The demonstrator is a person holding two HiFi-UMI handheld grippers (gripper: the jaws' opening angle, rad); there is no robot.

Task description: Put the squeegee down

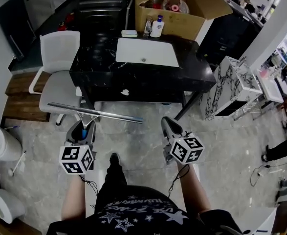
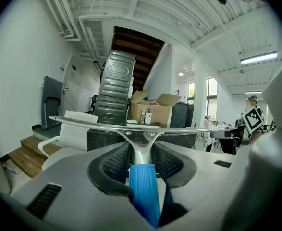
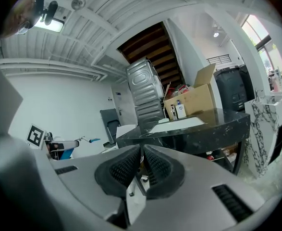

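Note:
The squeegee (image 1: 95, 113) has a long metal blade and a blue handle (image 2: 144, 189). My left gripper (image 1: 84, 129) is shut on that handle, and the blade lies crosswise in front of it, above the floor. In the left gripper view the squeegee's metal neck (image 2: 141, 146) rises between the black pads (image 2: 116, 161). My right gripper (image 1: 169, 125) is level with the left one, to its right, and its jaws are shut with nothing between them. In the right gripper view its pads (image 3: 124, 167) meet in front of the black table (image 3: 193, 129).
A black table (image 1: 133, 80) stands ahead with a white panel (image 1: 147, 52), a small bottle (image 1: 157, 27) and an open cardboard box (image 1: 175, 11) on it. A white chair (image 1: 59, 62) stands at its left, a marble-patterned cabinet (image 1: 231, 89) at its right. The person's legs (image 1: 115, 175) are below.

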